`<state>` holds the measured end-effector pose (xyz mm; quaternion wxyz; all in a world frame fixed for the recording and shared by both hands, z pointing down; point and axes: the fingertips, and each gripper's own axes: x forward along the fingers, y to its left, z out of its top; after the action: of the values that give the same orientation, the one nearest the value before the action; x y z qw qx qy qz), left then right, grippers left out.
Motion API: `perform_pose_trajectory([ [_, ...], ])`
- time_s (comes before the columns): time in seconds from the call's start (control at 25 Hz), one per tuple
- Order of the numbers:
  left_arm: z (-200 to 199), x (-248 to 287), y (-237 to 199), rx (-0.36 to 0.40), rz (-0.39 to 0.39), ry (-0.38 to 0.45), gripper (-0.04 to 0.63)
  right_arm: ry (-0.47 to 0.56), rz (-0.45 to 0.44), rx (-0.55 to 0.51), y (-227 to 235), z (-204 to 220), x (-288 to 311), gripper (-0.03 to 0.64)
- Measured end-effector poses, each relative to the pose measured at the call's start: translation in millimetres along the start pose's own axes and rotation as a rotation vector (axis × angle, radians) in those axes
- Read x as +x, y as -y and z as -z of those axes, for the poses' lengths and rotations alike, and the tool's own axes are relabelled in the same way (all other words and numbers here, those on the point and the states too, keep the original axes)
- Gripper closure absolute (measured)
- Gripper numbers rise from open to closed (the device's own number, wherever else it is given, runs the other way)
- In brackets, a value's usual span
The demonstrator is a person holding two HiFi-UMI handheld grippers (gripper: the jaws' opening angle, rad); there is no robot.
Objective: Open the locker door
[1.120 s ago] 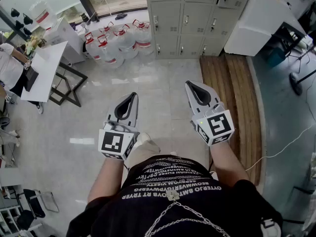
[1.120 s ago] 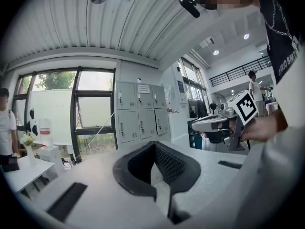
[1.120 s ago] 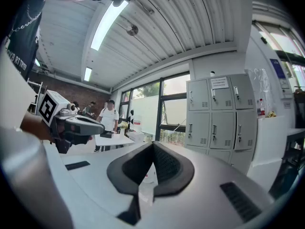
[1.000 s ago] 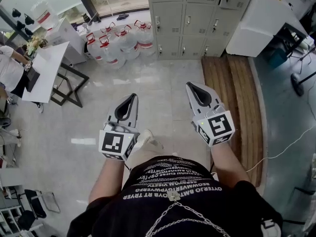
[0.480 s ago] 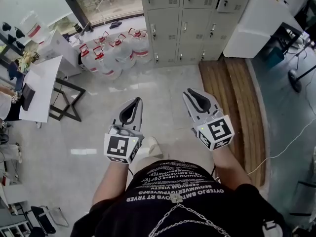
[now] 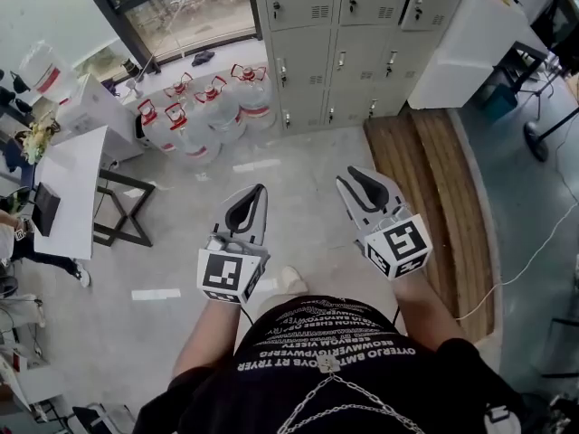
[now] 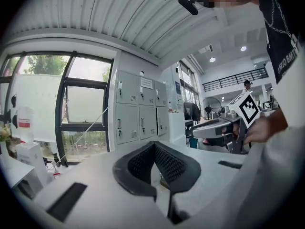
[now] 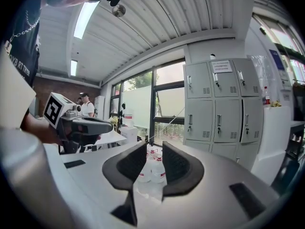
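Observation:
The grey bank of lockers (image 6: 344,25) stands against the far wall, all doors closed, each with a small handle. It also shows ahead as lockers (image 7: 138,111) and lockers (image 8: 219,106). Both grippers are held out in front of the person's body, well short of the lockers and above the floor. My left gripper (image 6: 248,208) (image 7: 154,147) is shut, its tips touching with nothing between them. My right gripper (image 6: 360,184) (image 8: 154,149) is opening: a narrow gap shows between its pads, and it holds nothing.
Several water jugs (image 6: 204,107) stand on the floor left of the lockers. A white table (image 6: 72,183) on a black frame is at the left. A low wooden platform (image 6: 443,197) and a white cabinet (image 6: 466,43) lie to the right, with a cable (image 6: 520,265) on the floor.
The person has stepped toward the lockers, which now sit larger in the head view. The right gripper's jaws have parted from shut. The left gripper stays shut.

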<state>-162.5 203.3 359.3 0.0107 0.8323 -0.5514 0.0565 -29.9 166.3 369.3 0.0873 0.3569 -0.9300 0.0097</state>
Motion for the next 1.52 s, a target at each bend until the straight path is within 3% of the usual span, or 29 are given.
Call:
perform_pose_trajectory([
  [0.48,3,3,-85,-0.029,0.042,0.009,0.598,-0.016,0.049,-0.034,-10,-38,57,0.528],
  [0.8,-3,-1,-83,-0.029,0.066,0.025,0.598,-0.023,0.078,-0.01,-10,-36,60,0.528],
  [1.12,3,-2,-97,-0.034,0.034,0.011,0.598,-0.008,0.047,-0.006,-1,-37,79,0.526],
  [1.52,10,58,-108,-0.029,0.005,-0.011,0.598,-0.002,0.009,0.03,52,-22,121,0.526],
])
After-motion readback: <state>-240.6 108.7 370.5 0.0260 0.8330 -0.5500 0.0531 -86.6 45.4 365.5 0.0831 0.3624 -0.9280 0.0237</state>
